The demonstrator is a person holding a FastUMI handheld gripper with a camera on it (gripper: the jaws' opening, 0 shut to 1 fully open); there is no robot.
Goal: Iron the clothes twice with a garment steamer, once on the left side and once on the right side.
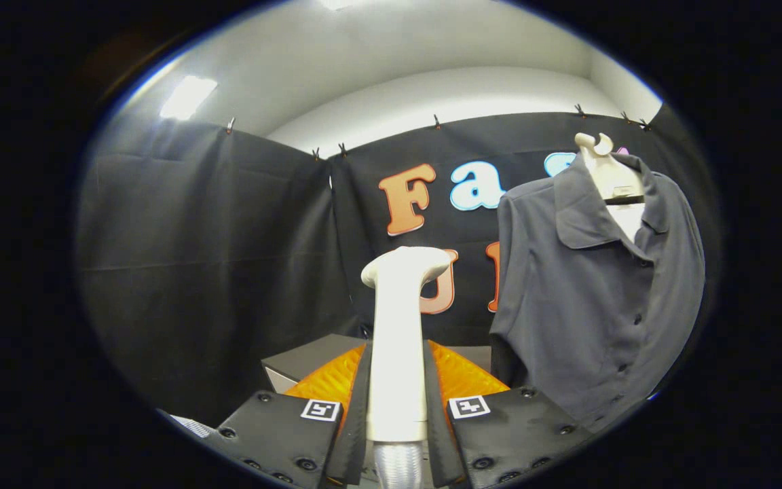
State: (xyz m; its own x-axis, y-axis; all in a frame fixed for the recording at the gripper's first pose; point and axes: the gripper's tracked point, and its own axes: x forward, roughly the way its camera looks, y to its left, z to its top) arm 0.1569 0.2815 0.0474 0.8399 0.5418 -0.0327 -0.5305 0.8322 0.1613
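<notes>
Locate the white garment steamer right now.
In the gripper view, the white plastic garment steamer stands upright, clamped between the gripper fingers, its head left of the grey collared shirt on the hanger.

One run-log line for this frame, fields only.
gripper: shut on steamer handle | steamer: upright between fingers, head up | shirt: hanging ahead to the right, apart from steamer | ironing: not yet in contact

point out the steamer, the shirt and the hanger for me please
steamer [398, 353]: gripper view, handle between the fingers, both pressing it.
shirt [588, 305]: gripper view, front panel.
hanger [598, 153]: gripper view, neck above the collar.
</notes>
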